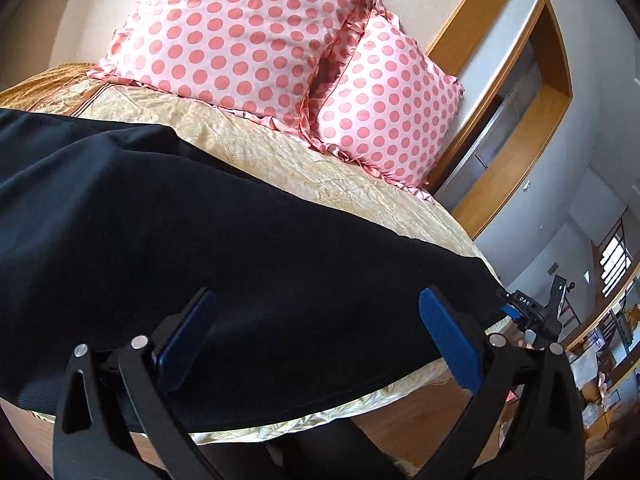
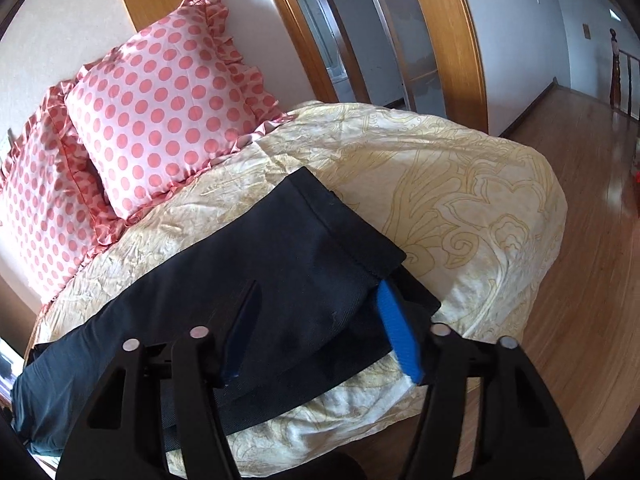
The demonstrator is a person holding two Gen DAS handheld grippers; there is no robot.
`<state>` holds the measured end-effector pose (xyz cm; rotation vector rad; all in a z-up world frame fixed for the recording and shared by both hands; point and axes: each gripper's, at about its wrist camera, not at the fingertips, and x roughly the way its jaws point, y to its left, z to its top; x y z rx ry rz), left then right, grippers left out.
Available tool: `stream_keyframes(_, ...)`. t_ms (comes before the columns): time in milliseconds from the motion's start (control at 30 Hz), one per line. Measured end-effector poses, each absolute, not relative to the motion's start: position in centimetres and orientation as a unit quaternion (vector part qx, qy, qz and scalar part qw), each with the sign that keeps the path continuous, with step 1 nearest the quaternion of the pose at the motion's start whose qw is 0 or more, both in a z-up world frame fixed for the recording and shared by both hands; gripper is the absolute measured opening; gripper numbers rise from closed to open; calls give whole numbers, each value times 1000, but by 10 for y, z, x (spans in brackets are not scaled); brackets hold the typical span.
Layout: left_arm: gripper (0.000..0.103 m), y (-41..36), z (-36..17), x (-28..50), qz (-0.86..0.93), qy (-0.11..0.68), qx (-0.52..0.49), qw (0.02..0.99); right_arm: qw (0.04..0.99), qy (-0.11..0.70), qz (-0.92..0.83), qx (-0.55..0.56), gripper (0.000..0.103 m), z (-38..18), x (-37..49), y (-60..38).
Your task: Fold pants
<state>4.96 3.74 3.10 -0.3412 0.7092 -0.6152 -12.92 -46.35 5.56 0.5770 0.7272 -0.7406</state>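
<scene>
Dark navy pants (image 1: pixel 192 216) lie flat along the near edge of a bed. In the right wrist view the pants (image 2: pixel 256 276) end in two stacked leg hems, the upper hem lying slightly back from the lower one. My left gripper (image 1: pixel 316 340) is open, its blue pads spread wide just above the cloth near the bed's edge. My right gripper (image 2: pixel 320 332) is open over the leg end; its right blue pad (image 2: pixel 400 336) sits at the hem's edge, and the left pad is over the cloth. In the left wrist view the right gripper (image 1: pixel 524 312) shows at the pants' far end.
A cream and gold patterned bedspread (image 2: pixel 460 184) covers the bed. Two pink polka-dot pillows (image 1: pixel 244 36) (image 2: pixel 168 116) lean at the head against the wall. A wooden door frame (image 2: pixel 464 40) and wooden floor (image 2: pixel 592 216) lie to the right.
</scene>
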Motion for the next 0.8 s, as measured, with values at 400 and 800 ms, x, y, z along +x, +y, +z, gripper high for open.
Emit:
stream_keyframes(400,101,29,33,43,-284,327,-118,893,838,276,-321,344,5,66,-152,-472)
stream_keyframes(800,101,23,35,36,-280,310,-98,903,811,302,-349,360,9,51,-159,-467)
